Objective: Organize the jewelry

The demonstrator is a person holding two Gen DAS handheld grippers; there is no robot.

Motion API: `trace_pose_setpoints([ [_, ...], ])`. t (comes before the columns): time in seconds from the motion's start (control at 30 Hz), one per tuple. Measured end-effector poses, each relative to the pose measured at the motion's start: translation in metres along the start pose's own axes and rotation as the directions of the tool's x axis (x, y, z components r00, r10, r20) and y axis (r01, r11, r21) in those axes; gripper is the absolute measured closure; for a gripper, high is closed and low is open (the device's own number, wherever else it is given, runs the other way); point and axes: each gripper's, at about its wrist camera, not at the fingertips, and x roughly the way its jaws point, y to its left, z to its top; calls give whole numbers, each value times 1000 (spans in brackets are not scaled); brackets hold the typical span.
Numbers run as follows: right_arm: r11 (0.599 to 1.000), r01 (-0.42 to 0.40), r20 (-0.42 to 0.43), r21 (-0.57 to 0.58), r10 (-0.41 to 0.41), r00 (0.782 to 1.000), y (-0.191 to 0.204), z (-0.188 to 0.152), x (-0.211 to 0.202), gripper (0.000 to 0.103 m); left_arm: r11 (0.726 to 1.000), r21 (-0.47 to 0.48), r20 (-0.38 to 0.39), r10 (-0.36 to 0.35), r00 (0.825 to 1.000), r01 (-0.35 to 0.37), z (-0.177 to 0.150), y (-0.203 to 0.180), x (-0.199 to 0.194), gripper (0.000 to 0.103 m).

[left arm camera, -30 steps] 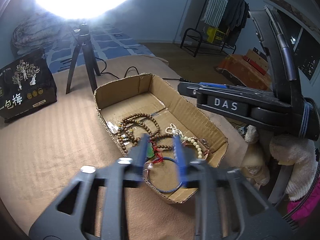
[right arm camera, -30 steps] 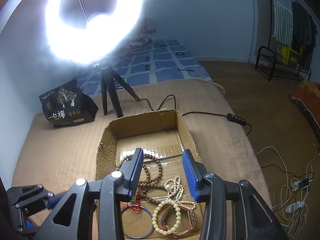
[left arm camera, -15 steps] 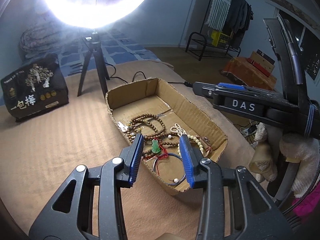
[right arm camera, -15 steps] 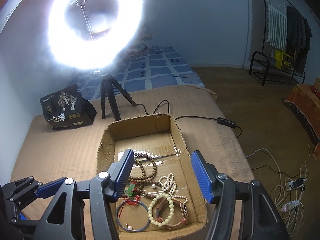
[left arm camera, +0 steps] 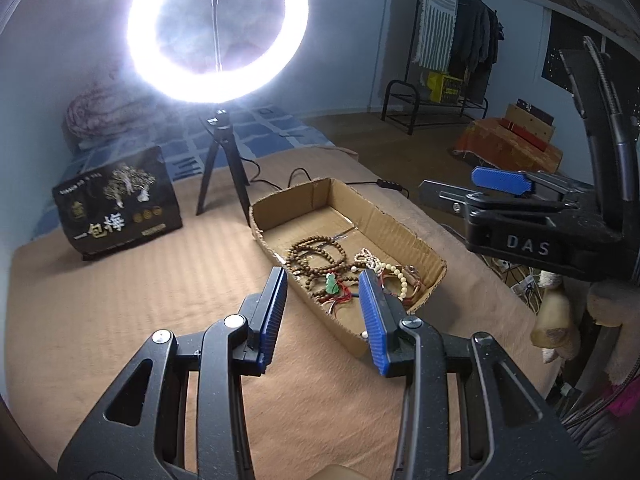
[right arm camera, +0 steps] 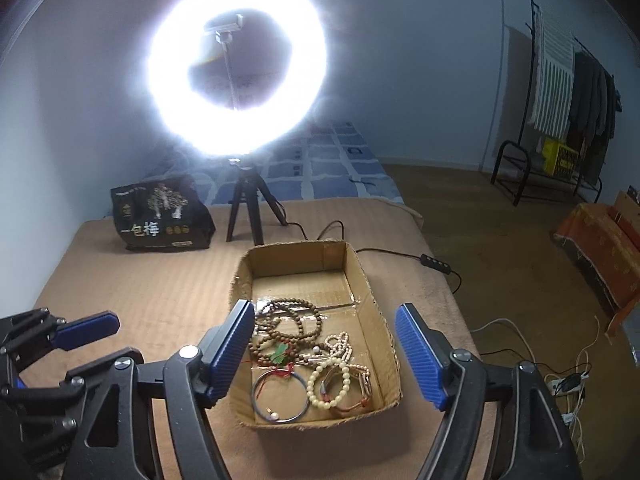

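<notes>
A shallow cardboard box lies on the tan blanket and holds jewelry: brown wooden bead strands, a green pendant on red cord, a blue bangle, a cream bead bracelet, white beads. My left gripper is open and empty, raised above the box's near end. My right gripper is open wide and empty, raised above the box. Each gripper also shows in the other's view: the right, the left.
A ring light on a black tripod stands behind the box. A black printed bag sits back left. A cable with inline switch runs off the bed's right edge. A clothes rack stands on the floor.
Both grippers have pulled back and up from the box. The right gripper's jaws have opened wider. The jewelry lies still in the box.
</notes>
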Motion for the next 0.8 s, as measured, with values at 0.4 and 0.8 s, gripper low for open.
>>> trace_pose_setpoints([
  [0.4,1000,-24,73,1,24,997,21,-13,-48,12,999,-6,24,37,999,-37,-23,5,-45,35],
  [0.8,999,-1,85,-33,4,996,36,-33,-60,0,981,46,23,188,982,-189,-46,5,-62,2],
])
